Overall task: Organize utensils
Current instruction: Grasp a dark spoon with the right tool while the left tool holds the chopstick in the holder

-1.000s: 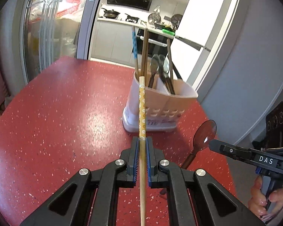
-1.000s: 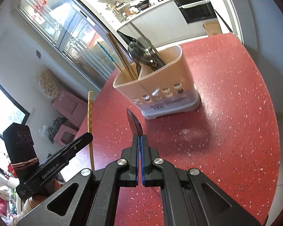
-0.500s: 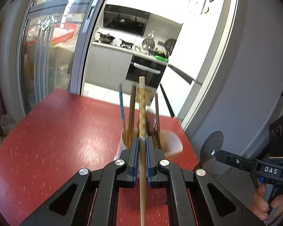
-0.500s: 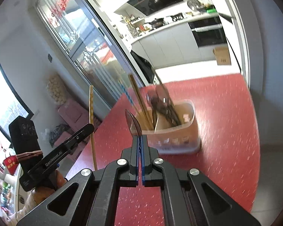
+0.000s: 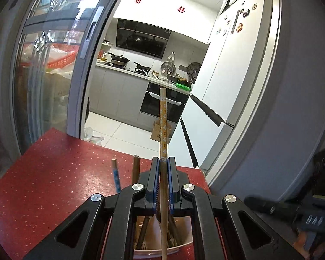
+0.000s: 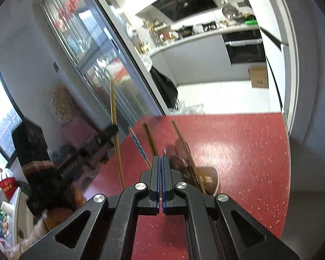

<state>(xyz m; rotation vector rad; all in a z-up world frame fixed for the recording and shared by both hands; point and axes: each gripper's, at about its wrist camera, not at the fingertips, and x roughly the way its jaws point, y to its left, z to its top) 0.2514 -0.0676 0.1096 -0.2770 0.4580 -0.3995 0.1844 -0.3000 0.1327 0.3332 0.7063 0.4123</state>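
- The patterned chopstick (image 5: 163, 130) is clamped between the left fingers (image 5: 154, 177) and hangs in the air above the utensil holder (image 5: 184, 246), not yet in it
- Its long axis follows the line of those fingers: the decorated end reaches forward and up past the holder's far side, and the plain end runs back down across the holder's rim in the left wrist view
- From the right wrist view the same chopstick (image 6: 114, 125) stands steep, and its lower end sits to the left of the holder (image 6: 214, 179), seemingly apart from the rim
- The coming move likely turns on bringing that lower end over the holder's mouth and sinking it along its own length
- A blue chopstick (image 5: 116, 175) and a brown one (image 5: 136, 169) already stand in the holder, just left of the held one, so that is probably the compartment to aim for, though the divider is hidden
- The right fingers (image 6: 157, 173) are pressed together, just above the holder's near side; a blurred brown shape lies past their tips, and I cannot tell whether they grip it
- The holder rests on the red speckled desk (image 5: 54, 184), near its far edge
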